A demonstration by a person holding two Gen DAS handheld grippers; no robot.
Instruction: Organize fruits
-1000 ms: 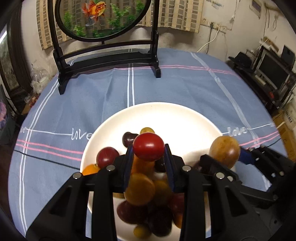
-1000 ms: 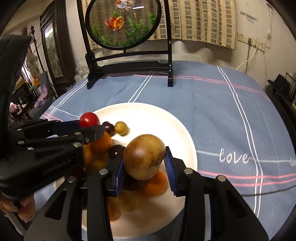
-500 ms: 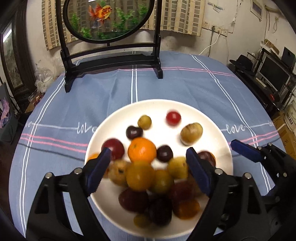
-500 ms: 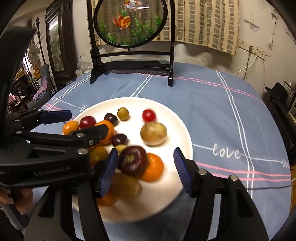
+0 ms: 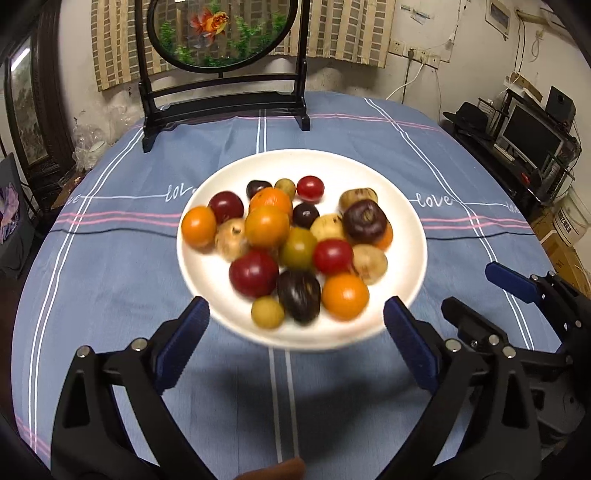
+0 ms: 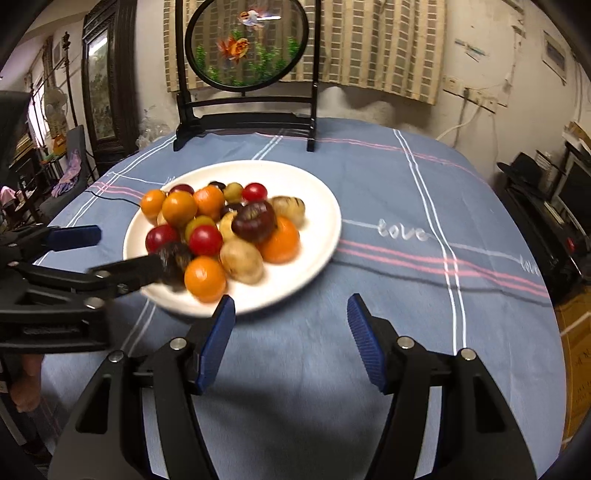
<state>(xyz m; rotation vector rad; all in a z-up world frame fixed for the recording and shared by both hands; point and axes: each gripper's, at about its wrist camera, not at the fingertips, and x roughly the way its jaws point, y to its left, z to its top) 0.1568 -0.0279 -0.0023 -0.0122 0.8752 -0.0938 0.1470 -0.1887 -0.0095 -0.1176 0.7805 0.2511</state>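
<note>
A dim, cluttered room around a cloth-covered table

A blue tablecloth [image 5: 332, 147] with white and pink stripes is spread over the table. A goldfish screen [image 5: 221, 33] in a black stand is set at its far edge, before a checked curtain [image 6: 369, 48]. A monitor [image 5: 532, 136] is seen at right, a dark wooden cabinet [image 6: 107, 85] at left.

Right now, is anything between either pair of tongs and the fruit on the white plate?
Nothing visible. The left tongs and right tongs hang open over bare blue tablecloth, just short of the white plate. The heaped fruit lies uncovered.
</note>
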